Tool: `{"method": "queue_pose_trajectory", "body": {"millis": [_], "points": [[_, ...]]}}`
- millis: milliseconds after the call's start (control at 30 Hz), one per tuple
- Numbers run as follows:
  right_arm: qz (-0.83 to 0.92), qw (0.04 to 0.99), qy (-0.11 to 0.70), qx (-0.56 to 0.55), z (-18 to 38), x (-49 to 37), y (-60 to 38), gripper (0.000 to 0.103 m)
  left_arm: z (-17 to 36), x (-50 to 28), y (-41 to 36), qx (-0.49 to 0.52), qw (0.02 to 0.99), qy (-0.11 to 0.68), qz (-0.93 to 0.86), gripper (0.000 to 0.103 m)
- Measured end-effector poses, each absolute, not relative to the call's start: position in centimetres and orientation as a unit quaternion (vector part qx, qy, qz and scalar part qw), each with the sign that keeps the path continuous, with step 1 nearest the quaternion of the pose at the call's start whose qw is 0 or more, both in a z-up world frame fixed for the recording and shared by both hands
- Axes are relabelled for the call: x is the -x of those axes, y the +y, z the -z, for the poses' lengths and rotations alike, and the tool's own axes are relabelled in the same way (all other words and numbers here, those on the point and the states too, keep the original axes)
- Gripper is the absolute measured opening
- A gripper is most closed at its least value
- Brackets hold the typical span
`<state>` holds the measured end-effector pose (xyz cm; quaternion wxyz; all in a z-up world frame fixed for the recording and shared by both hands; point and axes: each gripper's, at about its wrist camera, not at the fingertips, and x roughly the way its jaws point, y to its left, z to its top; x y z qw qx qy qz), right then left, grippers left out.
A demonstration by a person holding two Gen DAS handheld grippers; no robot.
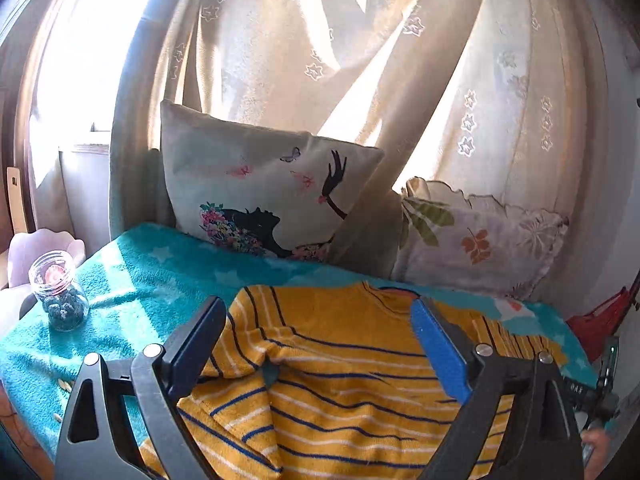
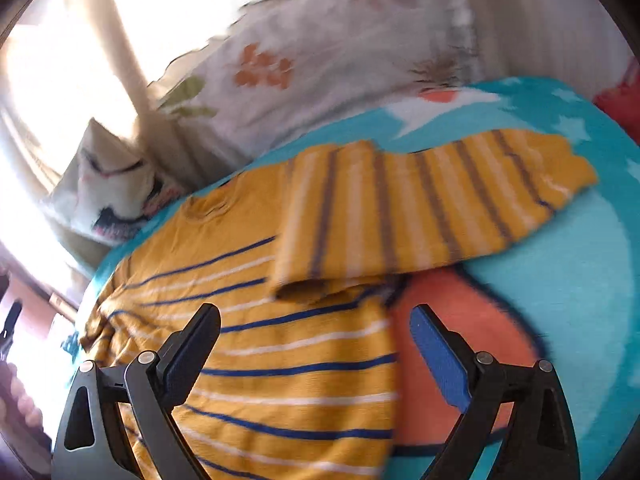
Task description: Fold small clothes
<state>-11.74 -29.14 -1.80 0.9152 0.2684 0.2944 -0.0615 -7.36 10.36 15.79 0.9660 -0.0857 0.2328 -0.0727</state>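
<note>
Yellow striped sweater (image 2: 280, 340) lies flat, 1 sleeve (image 2: 432, 204) outstretched.

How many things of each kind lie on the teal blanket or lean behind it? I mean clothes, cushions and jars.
Clothes: 1, the yellow striped top.
Cushions: 2, the butterfly cushion and the leaf cushion.
Jars: 1, the glass jar.
Total: 4, all on or behind the teal blanket.
</note>
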Motion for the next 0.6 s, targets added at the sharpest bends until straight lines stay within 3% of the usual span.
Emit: {"method": "queue_pose_trajectory", "body": {"millis": [267,300,333,367,400,600], "points": [[0.118,0.879,0.325,-0.329,2.4,8.0,-37.5,0.088,-13.0,9.7,8.6,0.123,0.950,0.272,0.094,0.093],[0.113,0.878,0.325,-0.333,2.5,7.0,-37.6,0.083,-12.9,10.0,8.6,0.120,0.950,0.275,0.090,0.093],[0.113,0.880,0.323,-0.330,2.6,6.4,-37.8,0.058,-12.9,10.2,8.7,0.117,0.950,0.277,0.085,0.093],[0.113,0.877,0.335,-0.326,2.9,5.8,-37.4,0.025,-12.9,10.4,9.0,0.115,0.950,0.278,0.078,0.093],[0.101,0.873,0.342,-0.332,3.0,5.4,-38.0,0.016,-12.9,10.7,9.4,0.115,0.951,0.278,0.071,0.093],[0.180,0.893,0.281,-0.304,-1.1,8.8,-42.5,0.011,-12.1,11.1,11.6,0.126,0.946,0.295,0.055,0.093]]}}
